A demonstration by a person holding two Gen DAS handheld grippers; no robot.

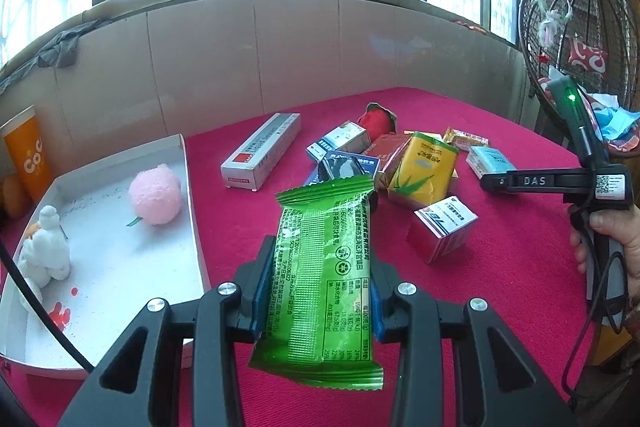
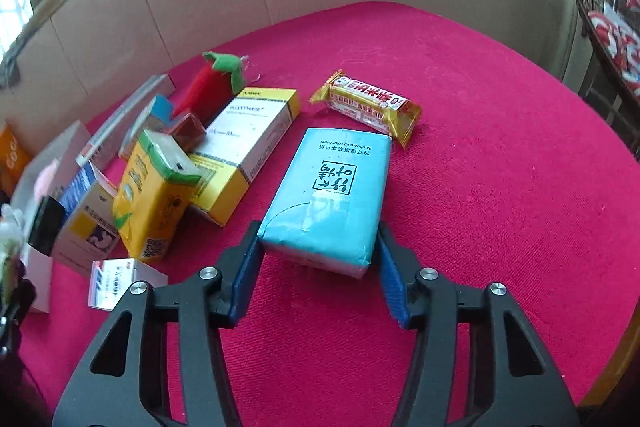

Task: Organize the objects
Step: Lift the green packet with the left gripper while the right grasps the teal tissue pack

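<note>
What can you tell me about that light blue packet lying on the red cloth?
The light blue packet is a soft, plastic-wrapped pack of tissues, rectangular, with black characters and the words "Bamboo pulp color paper" printed on top. A clear tape-like strip crosses its near end. It lies flat on the red cloth, beside a golden snack bar. The right hand-held gripper straddles its near end, blue pads at both sides.

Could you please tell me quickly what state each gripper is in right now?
Left gripper: shut on the green snack packet.
Right gripper: pads against both sides of the blue tissue pack, which lies on the red cloth.
</note>
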